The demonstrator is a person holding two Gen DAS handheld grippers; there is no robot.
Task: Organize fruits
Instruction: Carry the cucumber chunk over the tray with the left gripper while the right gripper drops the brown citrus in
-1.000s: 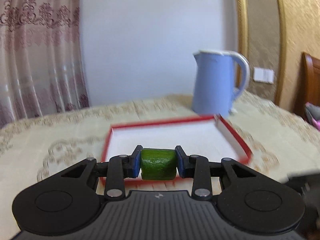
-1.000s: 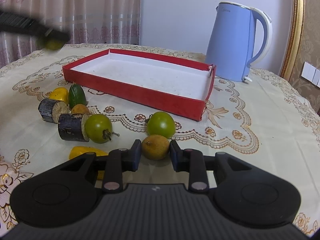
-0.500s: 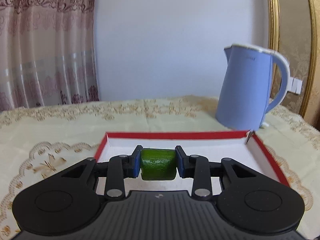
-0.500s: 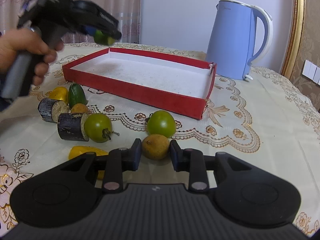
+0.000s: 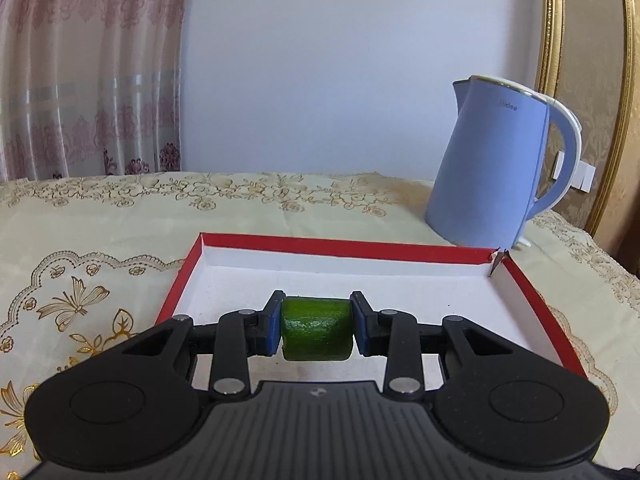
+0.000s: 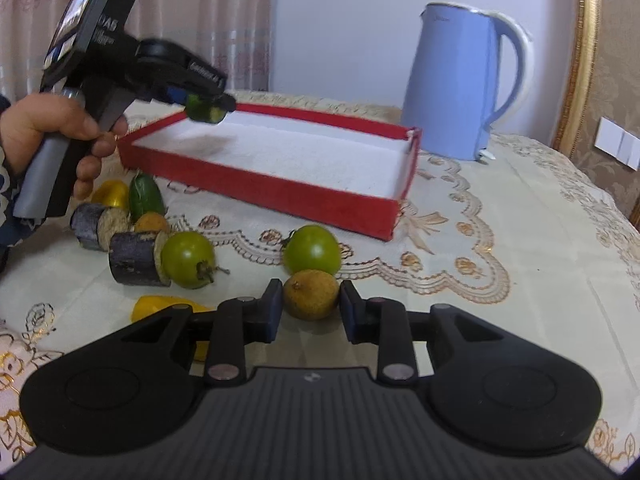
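Now my left gripper (image 5: 316, 330) clamps the cucumber chunk (image 5: 317, 334) above the red tray (image 5: 536, 304) for dropping, while my right gripper (image 6: 310, 306) pinches the longan (image 6: 311, 294).

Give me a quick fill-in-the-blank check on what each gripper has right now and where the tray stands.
1. The left gripper is shut on a ____ cucumber piece.
2. That piece hangs above the red ____, not yet set down.
3. The right gripper is closed around a brownish round fruit resting on the ____.
4. The ____ kettle stands behind the tray.

Missing words: green; tray; tablecloth; blue
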